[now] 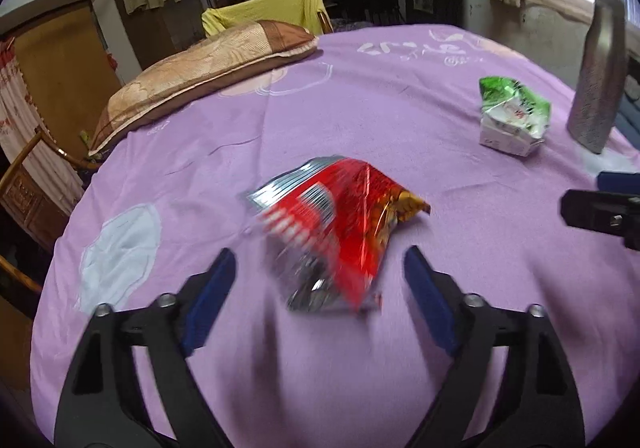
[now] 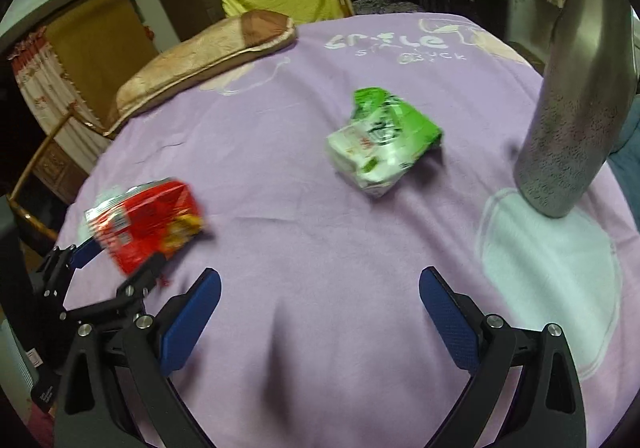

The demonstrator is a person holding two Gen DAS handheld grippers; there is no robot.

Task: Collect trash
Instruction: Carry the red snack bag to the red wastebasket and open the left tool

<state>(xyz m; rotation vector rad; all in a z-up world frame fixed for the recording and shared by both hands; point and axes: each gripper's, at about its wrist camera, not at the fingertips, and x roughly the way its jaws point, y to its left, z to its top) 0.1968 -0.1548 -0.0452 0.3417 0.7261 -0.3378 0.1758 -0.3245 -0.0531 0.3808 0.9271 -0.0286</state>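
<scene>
A crumpled red and silver snack bag (image 1: 332, 232) shows blurred over the purple bed sheet (image 1: 360, 108). It sits between and just ahead of the spread fingers of my left gripper (image 1: 319, 253), whose blue pads stand clear of it. A green and white wrapper (image 2: 384, 152) lies further back on the sheet, beyond my right gripper (image 2: 320, 274), which is open with nothing between its fingers. In the right wrist view the left gripper (image 2: 120, 256) appears at the lower left with the red bag (image 2: 144, 224) at its fingers. The green wrapper (image 1: 514, 116) is at the far right in the left wrist view.
A tall metal bottle (image 2: 580, 108) stands on the sheet at the right, close to the green wrapper. A brown and beige pillow (image 1: 200, 76) lies along the far left edge of the bed. Behind it a yellow cloth (image 1: 264, 12) hangs over a chair. Wooden furniture lines the left side.
</scene>
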